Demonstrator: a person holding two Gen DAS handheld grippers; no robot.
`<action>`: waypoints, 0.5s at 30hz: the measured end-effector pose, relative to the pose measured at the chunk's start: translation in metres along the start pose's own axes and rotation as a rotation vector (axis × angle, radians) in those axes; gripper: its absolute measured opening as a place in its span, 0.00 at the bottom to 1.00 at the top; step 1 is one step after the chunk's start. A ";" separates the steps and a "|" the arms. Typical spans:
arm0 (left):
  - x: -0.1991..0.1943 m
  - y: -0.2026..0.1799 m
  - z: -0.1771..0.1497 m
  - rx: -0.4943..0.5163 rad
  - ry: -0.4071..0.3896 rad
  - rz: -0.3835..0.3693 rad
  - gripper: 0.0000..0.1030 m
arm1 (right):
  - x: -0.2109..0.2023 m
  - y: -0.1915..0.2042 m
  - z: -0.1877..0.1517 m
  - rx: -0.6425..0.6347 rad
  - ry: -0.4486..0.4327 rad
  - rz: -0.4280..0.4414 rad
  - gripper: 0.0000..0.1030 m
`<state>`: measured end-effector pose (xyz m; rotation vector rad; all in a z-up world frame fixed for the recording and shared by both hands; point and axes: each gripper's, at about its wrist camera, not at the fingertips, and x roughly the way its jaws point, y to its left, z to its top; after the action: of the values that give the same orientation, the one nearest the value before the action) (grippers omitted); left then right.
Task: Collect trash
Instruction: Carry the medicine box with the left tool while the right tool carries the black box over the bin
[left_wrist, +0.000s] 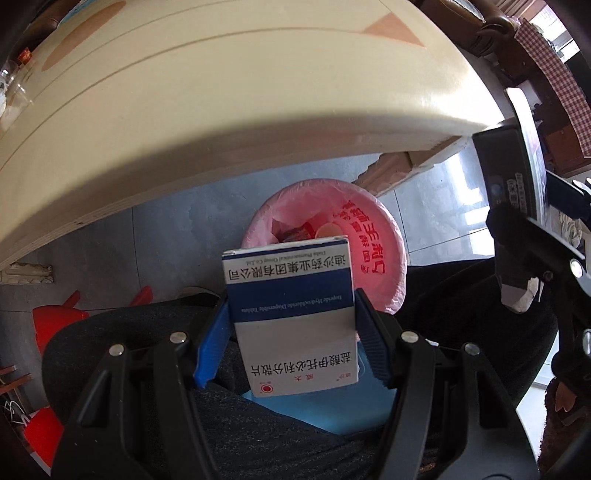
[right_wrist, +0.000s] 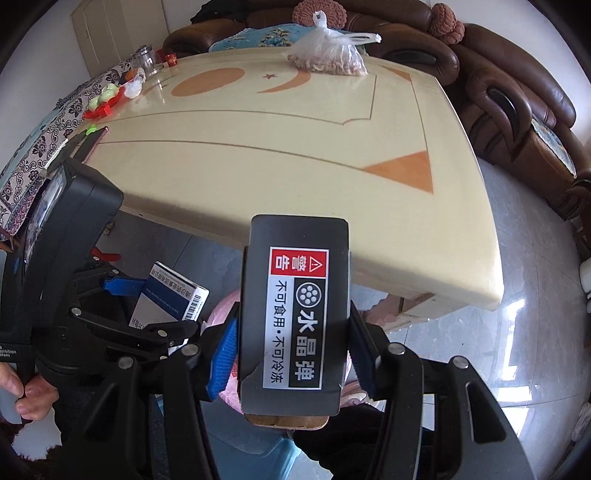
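My left gripper is shut on a blue and white medicine box, held upright above a bin lined with a pink bag on the grey floor. Some rubbish lies inside that bin. In the right wrist view, my right gripper is shut on a black box with a red and white warning label. The pink bag shows just behind and below it. The left gripper with its medicine box appears at lower left, and the right gripper with the black box sits at the right edge of the left wrist view.
A cream table with orange shapes stands over the bin; its edge overhangs close above. A clear bag of nuts, a glass jar and small items rest on it. Brown leather sofas surround it. Red stools stand on the floor at left.
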<state>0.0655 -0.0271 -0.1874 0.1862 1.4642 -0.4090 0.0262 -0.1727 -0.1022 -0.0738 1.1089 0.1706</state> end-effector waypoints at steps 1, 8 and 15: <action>0.007 0.001 -0.002 0.003 0.009 0.000 0.61 | 0.005 -0.001 -0.004 0.007 0.009 -0.005 0.51; 0.047 -0.002 -0.001 0.005 0.060 -0.017 0.61 | 0.042 -0.008 -0.024 0.042 0.069 -0.034 0.51; 0.093 0.003 -0.002 -0.017 0.125 -0.019 0.61 | 0.087 -0.018 -0.047 0.085 0.141 -0.046 0.51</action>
<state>0.0694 -0.0383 -0.2799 0.1874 1.5932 -0.4060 0.0251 -0.1884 -0.2016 -0.0356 1.2525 0.0772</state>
